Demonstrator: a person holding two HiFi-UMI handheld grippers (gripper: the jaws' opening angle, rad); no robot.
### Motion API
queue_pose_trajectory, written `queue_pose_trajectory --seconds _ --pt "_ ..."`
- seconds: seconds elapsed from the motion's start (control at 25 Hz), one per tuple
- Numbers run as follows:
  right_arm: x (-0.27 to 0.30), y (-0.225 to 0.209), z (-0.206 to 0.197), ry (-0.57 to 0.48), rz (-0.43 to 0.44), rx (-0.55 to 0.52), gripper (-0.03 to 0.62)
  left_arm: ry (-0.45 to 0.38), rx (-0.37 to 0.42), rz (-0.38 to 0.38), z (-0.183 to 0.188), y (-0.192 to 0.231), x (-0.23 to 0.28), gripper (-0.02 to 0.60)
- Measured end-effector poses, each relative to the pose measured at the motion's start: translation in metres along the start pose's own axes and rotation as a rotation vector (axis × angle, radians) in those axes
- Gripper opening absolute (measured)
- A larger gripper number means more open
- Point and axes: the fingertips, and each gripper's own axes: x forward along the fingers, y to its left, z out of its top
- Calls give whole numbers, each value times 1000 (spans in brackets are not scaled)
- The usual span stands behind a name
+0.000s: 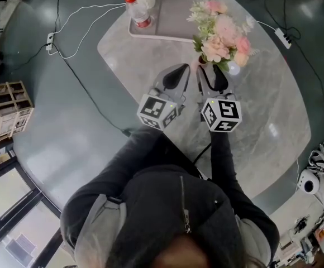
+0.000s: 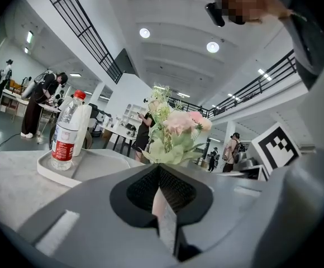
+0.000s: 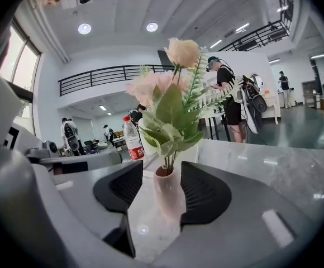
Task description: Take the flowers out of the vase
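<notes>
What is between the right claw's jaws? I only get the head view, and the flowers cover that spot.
Observer: A pink vase. The right gripper has its jaws apart around it, with a gap showing on one side.
Operator: And the other one?
Observer: The left gripper has its jaws together, holding nothing.
Operator: Is it emptied yet?
Observer: No, the flowers have their stems in the vase's mouth.
</notes>
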Motion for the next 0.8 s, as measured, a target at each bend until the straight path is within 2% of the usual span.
queue_pose_trajectory --seconds 0.52,0.8 --pt "25 -9 2 21 -16 9 244 34 -4 -6 -4 16 6 9" --pt "34 -15 7 5 -61 8 240 44 -13 -20 -2 22 6 9"
